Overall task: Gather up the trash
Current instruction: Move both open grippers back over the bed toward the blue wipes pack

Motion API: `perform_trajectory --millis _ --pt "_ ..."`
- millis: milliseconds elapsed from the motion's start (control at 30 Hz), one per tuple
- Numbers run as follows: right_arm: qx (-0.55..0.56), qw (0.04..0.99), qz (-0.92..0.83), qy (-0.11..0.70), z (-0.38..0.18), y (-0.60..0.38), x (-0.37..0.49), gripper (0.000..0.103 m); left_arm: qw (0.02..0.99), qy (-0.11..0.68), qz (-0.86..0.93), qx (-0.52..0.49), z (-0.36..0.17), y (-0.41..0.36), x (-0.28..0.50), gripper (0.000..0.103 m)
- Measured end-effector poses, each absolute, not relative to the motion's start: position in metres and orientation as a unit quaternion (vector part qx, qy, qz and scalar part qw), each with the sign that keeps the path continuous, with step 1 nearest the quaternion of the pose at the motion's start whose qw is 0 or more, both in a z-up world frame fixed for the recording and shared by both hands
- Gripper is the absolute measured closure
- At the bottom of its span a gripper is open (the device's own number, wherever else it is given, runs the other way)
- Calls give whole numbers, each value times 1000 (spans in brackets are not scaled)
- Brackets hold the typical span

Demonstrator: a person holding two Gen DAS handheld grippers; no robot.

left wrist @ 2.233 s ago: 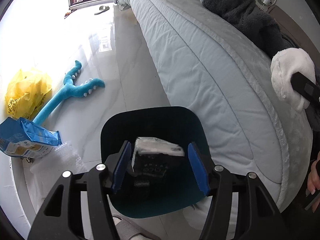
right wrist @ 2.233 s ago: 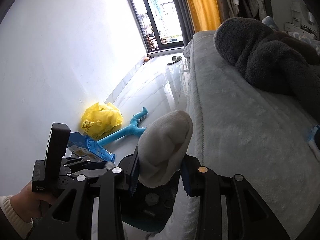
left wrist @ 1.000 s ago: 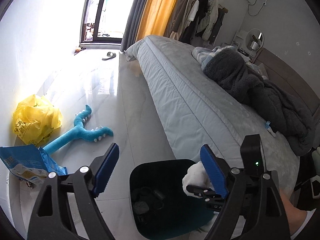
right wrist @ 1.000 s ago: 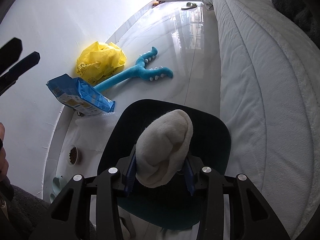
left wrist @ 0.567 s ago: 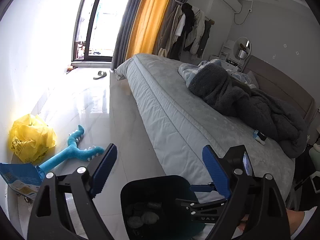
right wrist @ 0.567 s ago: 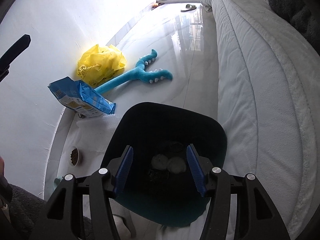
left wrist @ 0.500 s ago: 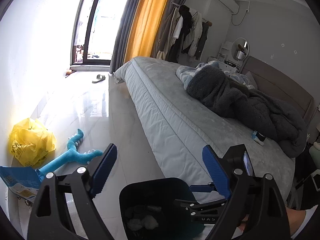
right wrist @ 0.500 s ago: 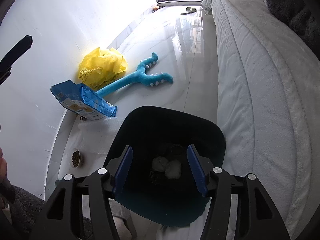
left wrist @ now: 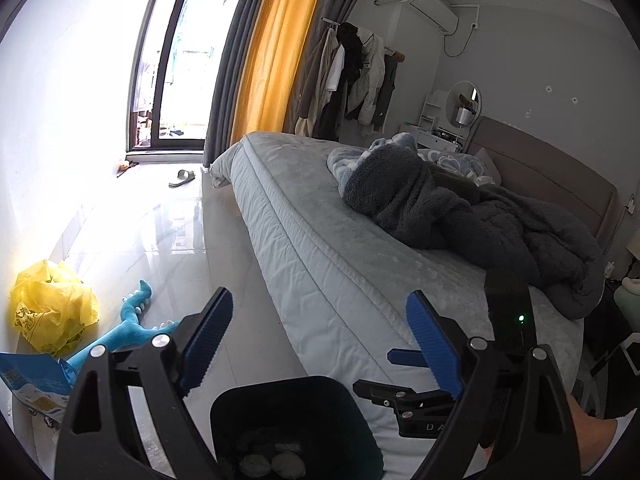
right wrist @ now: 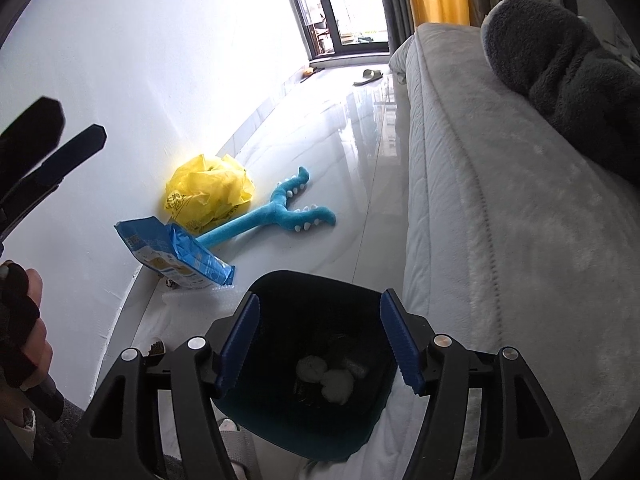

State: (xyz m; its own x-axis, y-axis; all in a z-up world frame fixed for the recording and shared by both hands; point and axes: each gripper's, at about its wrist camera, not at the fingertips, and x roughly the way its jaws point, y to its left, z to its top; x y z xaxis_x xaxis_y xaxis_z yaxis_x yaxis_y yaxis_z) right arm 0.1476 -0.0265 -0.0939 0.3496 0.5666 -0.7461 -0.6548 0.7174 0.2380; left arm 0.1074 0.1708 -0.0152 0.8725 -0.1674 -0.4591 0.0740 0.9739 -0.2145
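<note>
Both grippers are hovering over the dark trash bin standing on the floor just beside the bed. The right gripper is opening its fingers, nothing between them, directly above the bin, where pale crumpled wads are lying at the bottom. The left gripper is also spreading its fingers wider and gripping nothing, with the bin's rim below it.

white wad dropped into bin; right gripper opening
</note>
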Motion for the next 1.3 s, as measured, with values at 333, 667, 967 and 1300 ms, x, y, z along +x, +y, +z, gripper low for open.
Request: perform_trajectory --millis 333,667,967,1300 --pt "-39 850 340 400 -73 -76 166 39 962 242 -88 -90 -10 135 130 13" --pt "-16 877 287 385 -58 -147 196 38 958 248 -119 -84 -13 90 162 13" --pt "-18 888 249 387 -61 -202 222 38 950 265 -142 -82 -23 51 194 13" --pt "-60 896 213 385 -65 -249 241 44 944 281 -157 -72 -33 12 225 13"
